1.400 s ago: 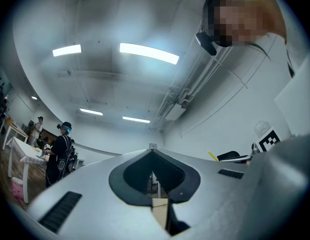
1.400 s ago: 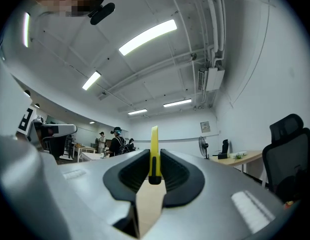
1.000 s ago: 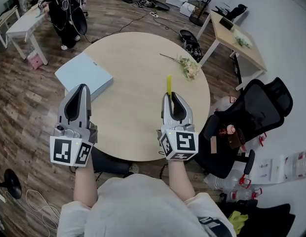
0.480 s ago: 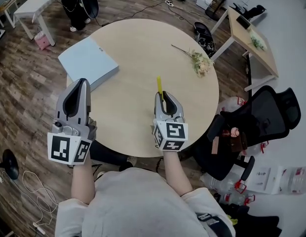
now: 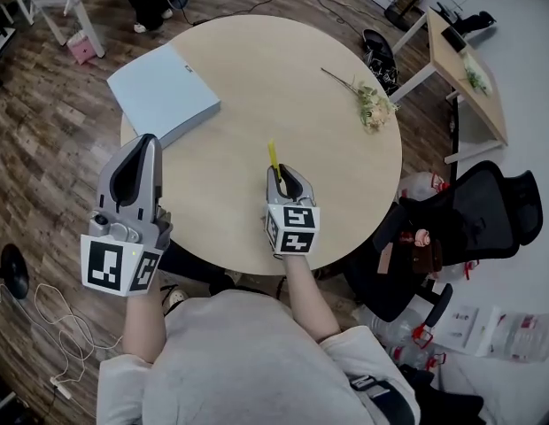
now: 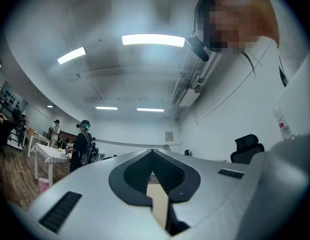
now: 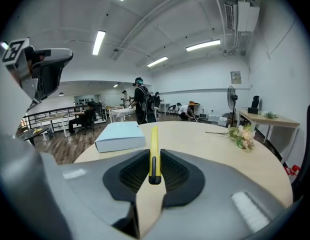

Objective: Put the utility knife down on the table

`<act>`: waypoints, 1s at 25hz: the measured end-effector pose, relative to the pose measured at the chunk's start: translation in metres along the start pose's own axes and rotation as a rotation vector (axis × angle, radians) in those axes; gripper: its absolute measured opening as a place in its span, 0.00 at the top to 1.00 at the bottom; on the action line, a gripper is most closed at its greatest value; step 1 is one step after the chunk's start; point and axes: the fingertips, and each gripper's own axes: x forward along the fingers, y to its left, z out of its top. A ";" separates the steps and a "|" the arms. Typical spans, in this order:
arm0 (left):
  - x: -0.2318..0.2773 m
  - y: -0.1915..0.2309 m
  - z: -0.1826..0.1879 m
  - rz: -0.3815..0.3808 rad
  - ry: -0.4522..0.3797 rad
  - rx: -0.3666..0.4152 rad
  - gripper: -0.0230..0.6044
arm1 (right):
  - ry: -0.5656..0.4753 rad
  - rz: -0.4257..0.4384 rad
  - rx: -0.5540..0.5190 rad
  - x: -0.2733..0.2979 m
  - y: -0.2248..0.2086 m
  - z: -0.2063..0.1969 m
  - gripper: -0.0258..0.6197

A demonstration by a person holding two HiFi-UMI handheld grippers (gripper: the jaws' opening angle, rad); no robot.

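A yellow utility knife (image 5: 273, 156) (image 7: 154, 139) is clamped between the jaws of my right gripper (image 5: 280, 170) (image 7: 154, 153), its tip sticking out forward. The gripper hovers over the near middle of the round beige table (image 5: 292, 78). Whether the knife touches the tabletop I cannot tell. My left gripper (image 5: 148, 142) (image 6: 152, 151) is held by the table's near-left edge, shut with nothing in it. In the left gripper view it is tilted up at the ceiling. It also shows at the upper left of the right gripper view as left gripper (image 7: 42, 66).
A flat pale-blue box (image 5: 164, 91) (image 7: 120, 135) lies on the table's left side. A flower sprig (image 5: 370, 104) (image 7: 242, 135) lies at the far right. A black office chair (image 5: 474, 211) and a wooden desk (image 5: 460, 56) stand right of the table. People stand across the room.
My right gripper has drawn back and a little left with the knife, toward the near middle of the table. The left gripper has hardly moved.
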 end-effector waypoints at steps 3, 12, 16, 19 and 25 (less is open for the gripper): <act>-0.004 0.004 -0.002 0.011 0.012 0.007 0.95 | 0.059 0.008 -0.001 0.012 0.003 -0.021 0.85; -0.010 0.028 -0.006 0.072 0.036 0.018 0.95 | 0.225 0.030 0.003 0.047 0.010 -0.076 0.85; -0.010 0.038 -0.008 0.095 0.045 0.018 0.95 | 0.284 0.033 0.016 0.059 0.009 -0.094 0.85; -0.011 0.044 -0.011 0.109 0.053 0.021 0.95 | 0.320 0.036 0.013 0.066 0.010 -0.104 0.85; -0.008 0.049 -0.014 0.123 0.068 0.021 0.95 | 0.375 0.038 0.007 0.073 0.009 -0.117 0.85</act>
